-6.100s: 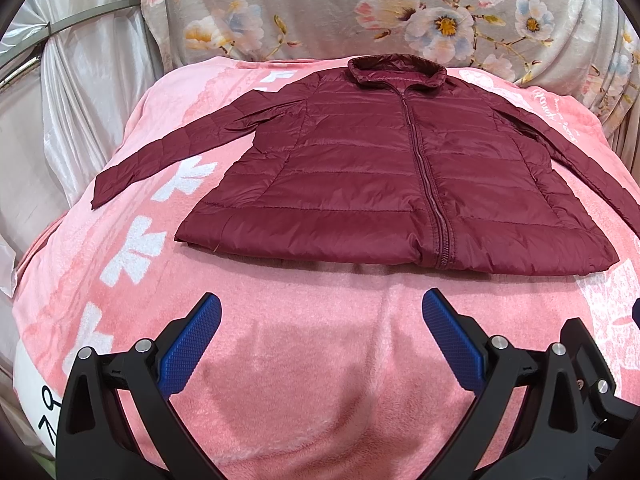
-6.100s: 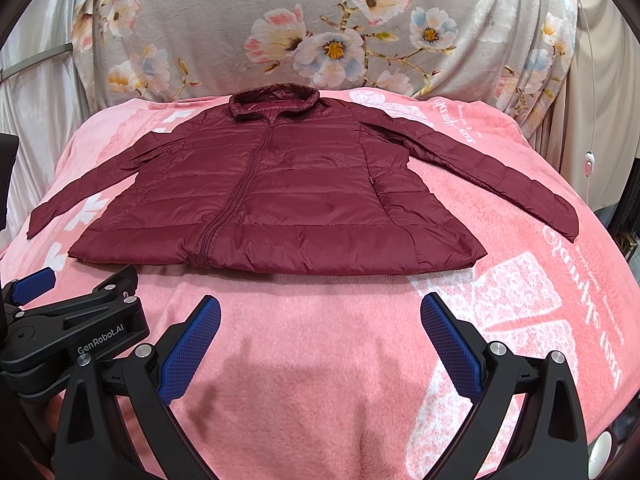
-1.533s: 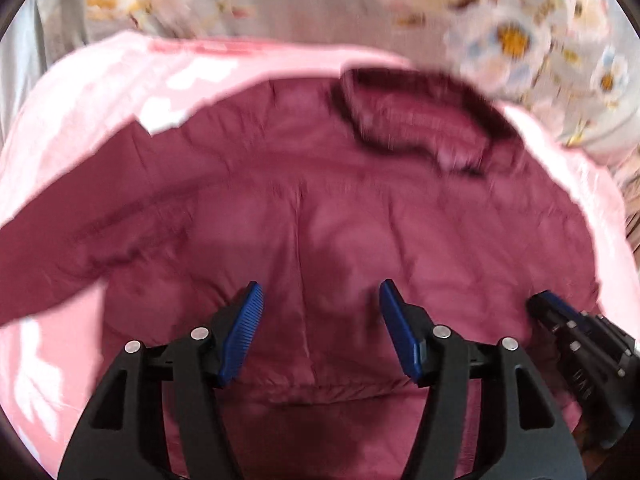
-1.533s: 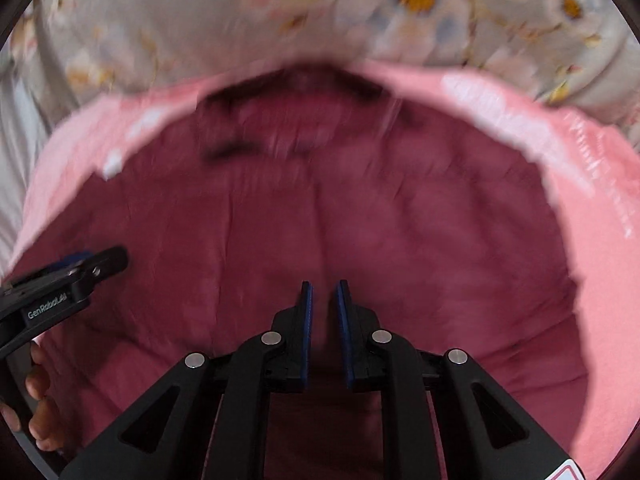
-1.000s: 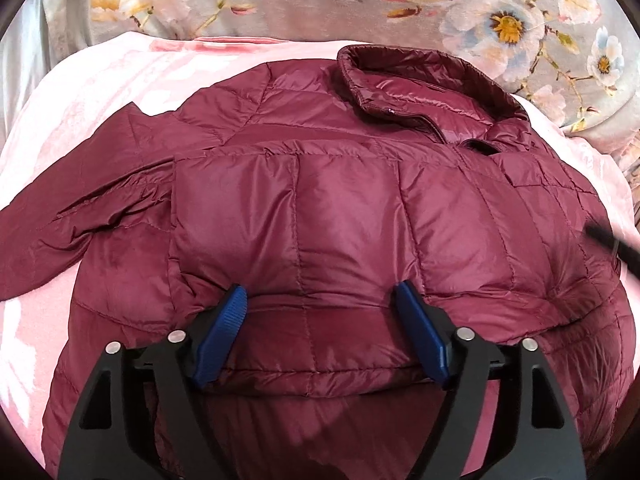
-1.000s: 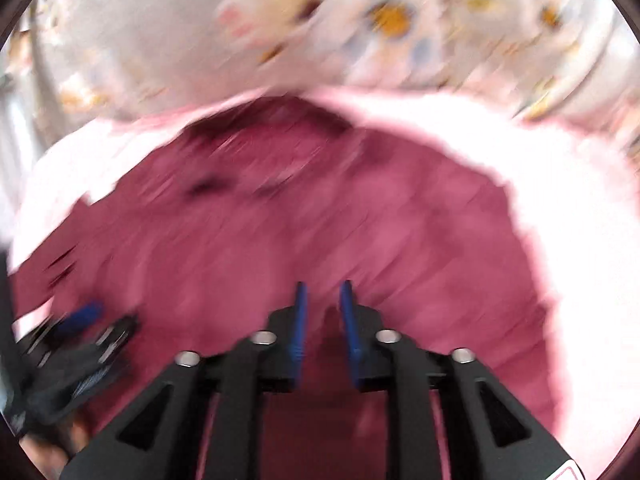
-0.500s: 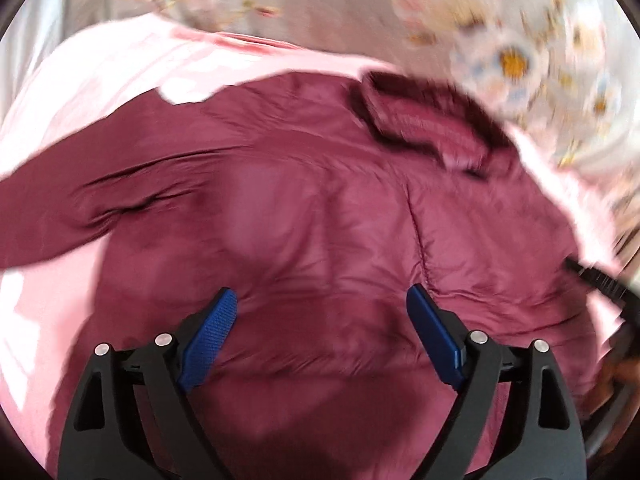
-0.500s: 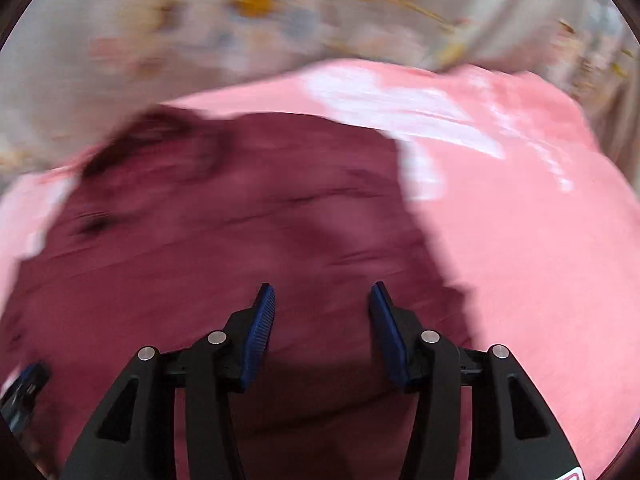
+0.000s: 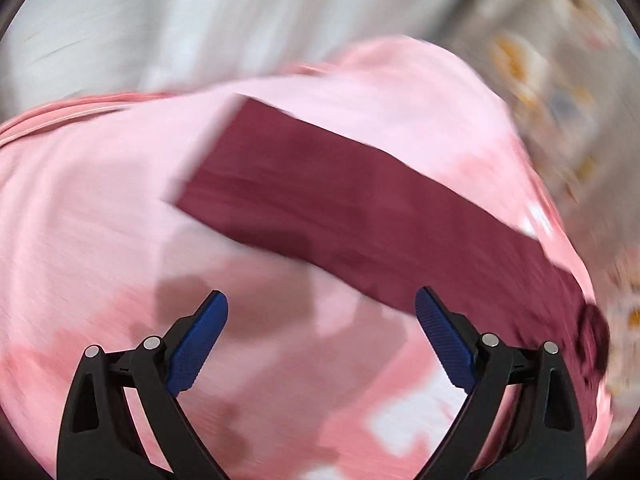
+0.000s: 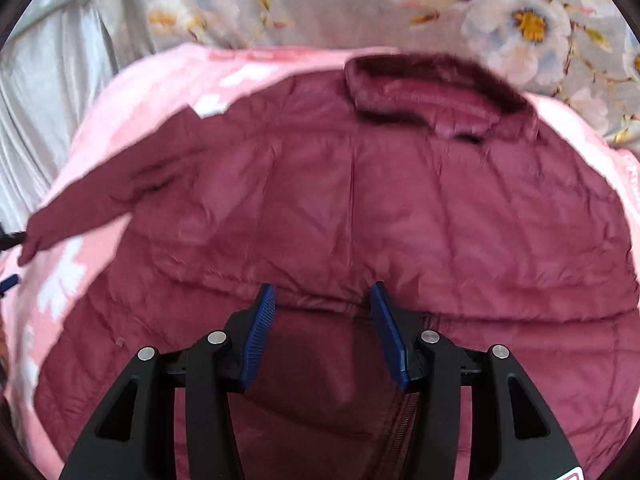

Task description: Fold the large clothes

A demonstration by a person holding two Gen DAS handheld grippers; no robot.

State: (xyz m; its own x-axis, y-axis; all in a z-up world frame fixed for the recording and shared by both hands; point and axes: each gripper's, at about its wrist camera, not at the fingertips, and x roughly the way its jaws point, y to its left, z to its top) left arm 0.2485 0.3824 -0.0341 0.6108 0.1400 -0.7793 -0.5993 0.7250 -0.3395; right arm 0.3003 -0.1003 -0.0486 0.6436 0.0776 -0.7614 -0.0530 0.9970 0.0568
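A dark red puffer jacket [image 10: 360, 208] lies on a pink blanket [image 10: 132, 92], its right half folded over the body, collar [image 10: 432, 88] at the back. Its left sleeve [image 10: 100, 196] stretches out to the left. My right gripper [image 10: 322, 304] is open and empty, low over the folded hem. In the blurred left wrist view the sleeve [image 9: 340, 208] runs diagonally across the blanket [image 9: 80, 208], its cuff [image 9: 216, 152] at the upper left. My left gripper [image 9: 322, 312] is open wide and empty, just short of the sleeve.
A floral grey cloth [image 10: 360, 4] hangs behind the bed. A pale grey curtain [image 9: 160, 20] hangs along the left side. The blanket's edge drops off at the left [image 9: 60, 112]. A bit of the left gripper [image 10: 8, 280] shows at the right wrist view's left edge.
My left gripper has swung left off the jacket body toward the outstretched sleeve. My right gripper has opened, let go of the folded part and turned back over the jacket.
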